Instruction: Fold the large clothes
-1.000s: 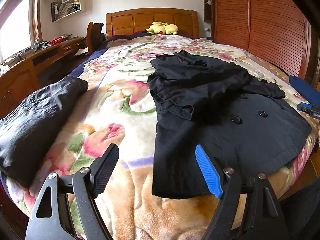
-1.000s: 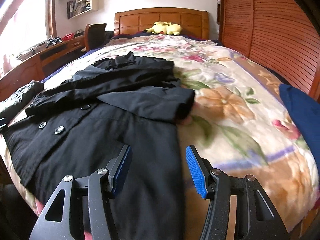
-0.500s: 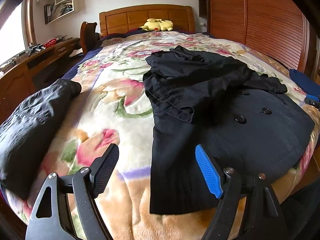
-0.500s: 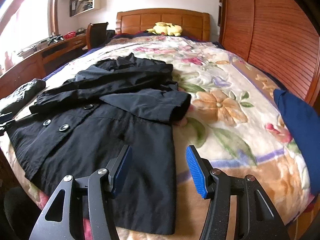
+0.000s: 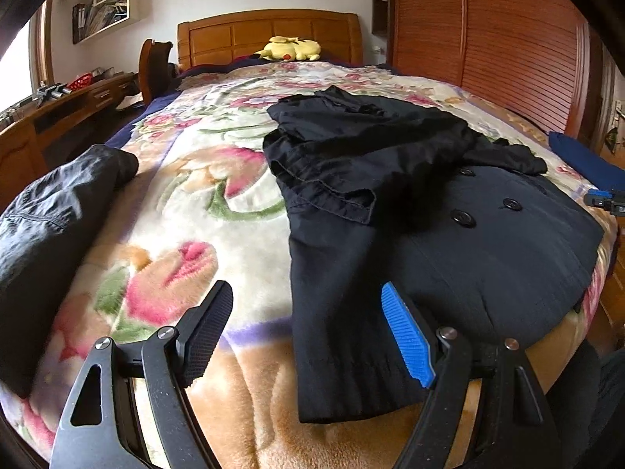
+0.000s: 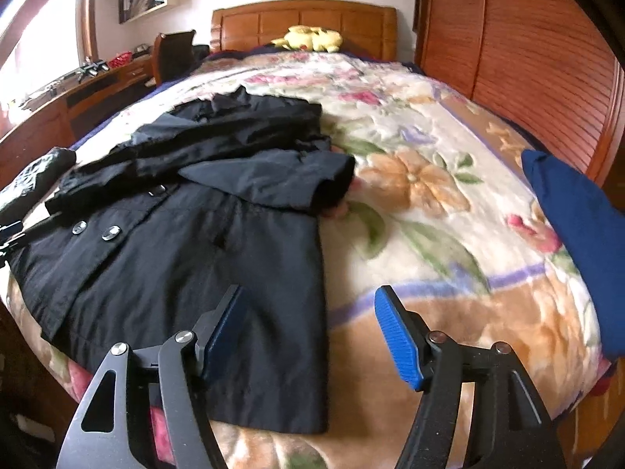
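Black coat (image 5: 449, 242) is laid flat at bed's (image 6: 449, 305) foot edge w/ sleeves crossed in; left tool (image 5: 308, 336) & right tool (image 6: 308, 332) are held spread, empty, over hem corners, prob. for lifting hem.

Daylight from left window (image 6: 27, 51), blown-out glare, fisheye-warped edges, slight blur

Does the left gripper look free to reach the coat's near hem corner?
Probably yes. The left gripper is open just above the black coat, whose hem corner lies flat on the floral blanket between its fingers, with nothing over it.
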`<state>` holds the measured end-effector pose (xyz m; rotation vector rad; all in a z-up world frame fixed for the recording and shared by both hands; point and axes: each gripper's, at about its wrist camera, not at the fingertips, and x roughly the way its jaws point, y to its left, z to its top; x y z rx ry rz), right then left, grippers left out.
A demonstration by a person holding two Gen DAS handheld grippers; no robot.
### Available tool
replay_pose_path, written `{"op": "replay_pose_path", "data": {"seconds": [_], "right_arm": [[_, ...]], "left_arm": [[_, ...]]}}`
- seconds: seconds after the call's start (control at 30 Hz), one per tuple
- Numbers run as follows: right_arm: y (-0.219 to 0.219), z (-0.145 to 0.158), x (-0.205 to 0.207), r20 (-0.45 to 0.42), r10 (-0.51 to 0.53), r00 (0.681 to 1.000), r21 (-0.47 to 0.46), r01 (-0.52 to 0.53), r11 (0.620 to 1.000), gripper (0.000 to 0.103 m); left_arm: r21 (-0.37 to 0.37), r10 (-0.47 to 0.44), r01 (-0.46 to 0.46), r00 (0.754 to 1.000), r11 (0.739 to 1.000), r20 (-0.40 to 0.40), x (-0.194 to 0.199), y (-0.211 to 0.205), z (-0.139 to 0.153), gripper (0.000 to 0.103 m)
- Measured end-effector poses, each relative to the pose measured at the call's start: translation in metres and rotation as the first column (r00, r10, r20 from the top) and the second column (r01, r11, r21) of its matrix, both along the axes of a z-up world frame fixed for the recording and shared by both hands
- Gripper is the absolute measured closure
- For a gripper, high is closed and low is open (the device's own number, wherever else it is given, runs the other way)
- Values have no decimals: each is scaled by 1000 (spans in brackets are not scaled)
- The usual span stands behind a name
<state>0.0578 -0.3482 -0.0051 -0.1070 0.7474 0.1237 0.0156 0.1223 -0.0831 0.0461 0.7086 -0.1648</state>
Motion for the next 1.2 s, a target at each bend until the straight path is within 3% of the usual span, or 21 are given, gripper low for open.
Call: {"op": "replay_pose_path", "data": {"seconds": [0.17,0.5,0.63,0.73,0.77,0.8,0.97,1.03,1.2], "right_arm": [[-9,-14,13,-56,-22,998,-7,21,1000,33],[-1,-20,8,-78,25,997,13,-24,1000,33],[3,-25,3,-78,44,996,-6,-44,999,33],[4,-25,3,-77,76,994,4,-76,997,45],[4,-25,2,-77,92,993,14,-92,996,54],[5,-25,1,-79,113,990,30,-111,993,63],[9,-26,-2,-67,151,986,36,-149,988,84],[12,-26,-3,-56,143,988,29,-142,990,88],[16,-14,-12,29,131,991,32,-132,991,95]], "left_arm": [[-5,-23,23,1000,1000,7,0,-1,-4,23],[-59,-44,46,999,997,24,-8,7,-7,42],[-65,-47,49,999,997,28,-15,10,-8,43],[-69,-52,54,998,996,31,-17,9,-8,54],[-70,-51,53,998,996,29,-16,9,-8,56],[-71,-49,51,998,996,25,-16,7,-7,62],[-40,-69,70,997,997,20,-17,-3,-4,88],[-39,-79,80,996,996,30,-19,-5,0,95],[-17,-79,81,994,997,81,-33,-10,14,97]]}}
